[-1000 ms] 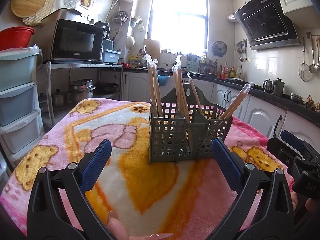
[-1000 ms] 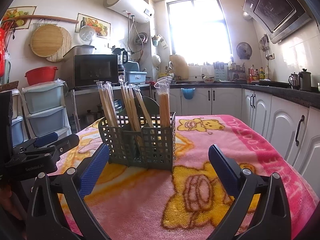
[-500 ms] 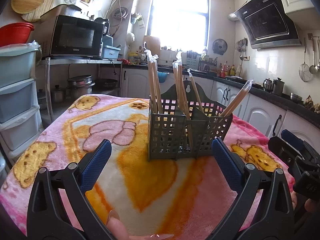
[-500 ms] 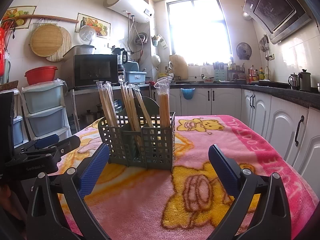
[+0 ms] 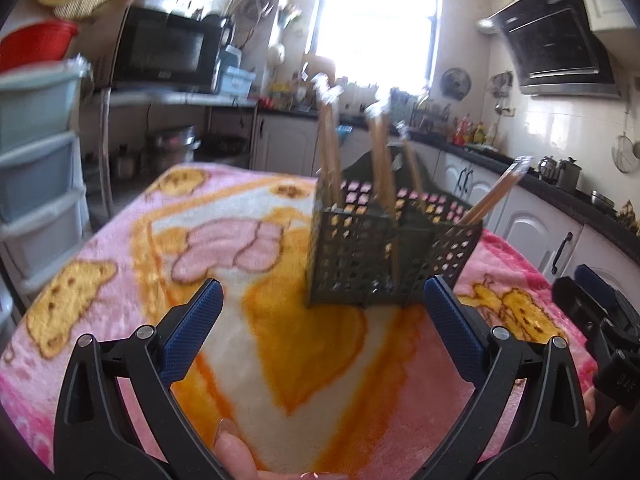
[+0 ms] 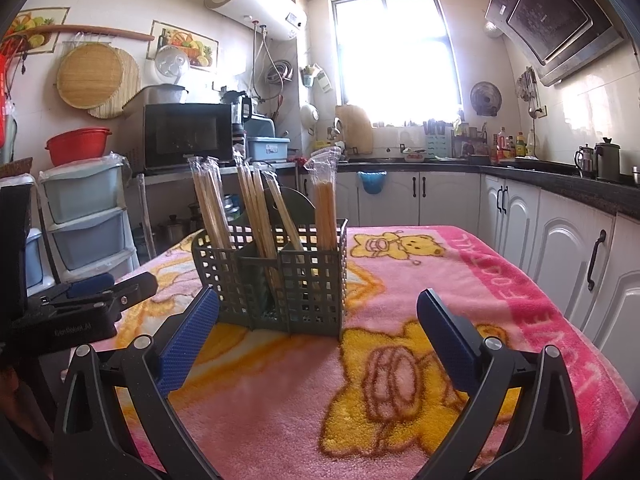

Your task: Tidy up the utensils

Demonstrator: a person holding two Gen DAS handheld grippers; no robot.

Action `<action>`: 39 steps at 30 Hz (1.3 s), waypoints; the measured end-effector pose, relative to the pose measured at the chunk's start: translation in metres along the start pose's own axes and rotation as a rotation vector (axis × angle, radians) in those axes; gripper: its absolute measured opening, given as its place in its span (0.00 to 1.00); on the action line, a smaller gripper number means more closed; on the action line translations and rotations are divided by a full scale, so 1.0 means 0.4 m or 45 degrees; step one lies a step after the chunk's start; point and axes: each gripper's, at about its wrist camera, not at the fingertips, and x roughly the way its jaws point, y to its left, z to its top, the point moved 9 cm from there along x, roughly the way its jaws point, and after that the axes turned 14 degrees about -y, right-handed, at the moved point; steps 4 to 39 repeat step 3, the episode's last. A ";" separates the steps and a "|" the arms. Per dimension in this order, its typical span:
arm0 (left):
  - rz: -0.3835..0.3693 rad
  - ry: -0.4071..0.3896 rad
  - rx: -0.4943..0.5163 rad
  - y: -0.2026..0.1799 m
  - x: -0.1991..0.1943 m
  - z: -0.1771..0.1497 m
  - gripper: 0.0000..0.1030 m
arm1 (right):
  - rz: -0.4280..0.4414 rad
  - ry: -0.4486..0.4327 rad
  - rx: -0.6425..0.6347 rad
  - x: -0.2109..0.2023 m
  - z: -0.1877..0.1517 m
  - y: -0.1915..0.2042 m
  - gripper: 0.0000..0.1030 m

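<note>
On the pink cartoon blanket (image 6: 460, 280), the left gripper (image 5: 320, 320) hovers spread wide and empty, the grey lattice caddy (image 6: 276, 280) of wrapped chopsticks (image 6: 326, 200) stands upright ahead between both tools, and the right gripper (image 6: 318, 324) likewise gapes, holding nothing.

Fuzzy fleece blanket (image 6: 460, 280), matt plastic grid caddy (image 6: 312, 280), wooden chopsticks (image 6: 325, 216) in shiny clear plastic sleeves.
</note>
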 end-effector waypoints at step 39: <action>0.111 0.169 -0.023 0.063 0.033 -0.030 0.90 | -0.062 0.082 -0.023 0.024 -0.007 -0.027 0.94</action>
